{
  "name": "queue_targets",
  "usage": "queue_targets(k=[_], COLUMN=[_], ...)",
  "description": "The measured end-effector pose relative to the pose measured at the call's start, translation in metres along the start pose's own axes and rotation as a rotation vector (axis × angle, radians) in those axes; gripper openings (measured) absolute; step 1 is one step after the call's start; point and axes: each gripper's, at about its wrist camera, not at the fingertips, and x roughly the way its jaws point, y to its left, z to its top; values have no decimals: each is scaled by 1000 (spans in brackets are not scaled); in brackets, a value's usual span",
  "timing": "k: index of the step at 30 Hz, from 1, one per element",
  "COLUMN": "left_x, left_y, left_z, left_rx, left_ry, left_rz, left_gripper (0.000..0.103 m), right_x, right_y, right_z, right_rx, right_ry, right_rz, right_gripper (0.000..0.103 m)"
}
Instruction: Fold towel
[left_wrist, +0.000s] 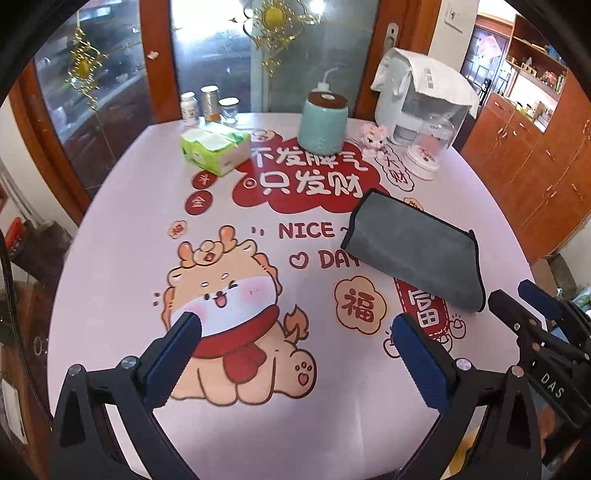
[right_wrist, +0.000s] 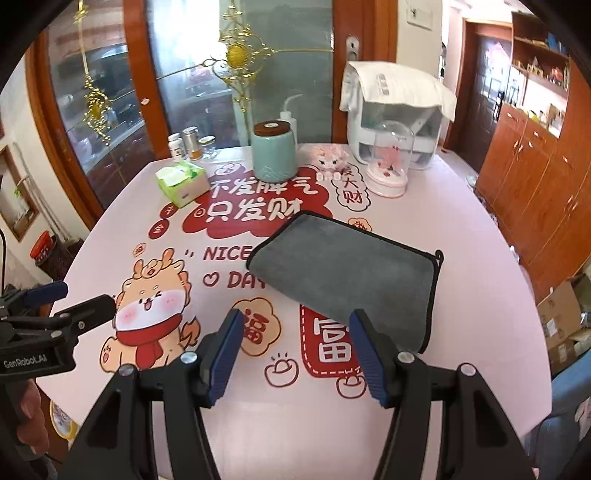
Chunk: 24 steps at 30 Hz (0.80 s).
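A grey towel with black trim (left_wrist: 413, 251) lies folded flat on the pink printed table, right of centre; it also shows in the right wrist view (right_wrist: 347, 273). My left gripper (left_wrist: 295, 328) is open and empty above the cartoon dragon print, well left of the towel. My right gripper (right_wrist: 295, 325) is open and empty just short of the towel's near edge. The right gripper also shows at the right edge of the left wrist view (left_wrist: 524, 299), and the left gripper at the left edge of the right wrist view (right_wrist: 70, 299).
At the back of the table (right_wrist: 461, 229) stand a teal jar (right_wrist: 275, 151), a tissue box (right_wrist: 181, 181), small bottles (right_wrist: 190, 144), a glass dome ornament (right_wrist: 389, 162), a pink figurine (right_wrist: 330, 158) and a white appliance (right_wrist: 395, 122). Wooden cabinets (right_wrist: 535, 177) stand on the right.
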Motion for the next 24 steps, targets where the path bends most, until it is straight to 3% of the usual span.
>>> queue_targets(k=[11,24], left_x=[-49,-72], left_y=[-2,0], left_z=[-14,-30], left_rx=[-6,-47], left_ry=[-63,-82], left_rz=[39,75], left_gripper=[102,102], right_x=[-31,-63], right_y=[15,20], right_z=[-11,-22], right_rx=[3,37], right_ry=[14,-18], right_rz=[23,37], right_gripper=[60,60])
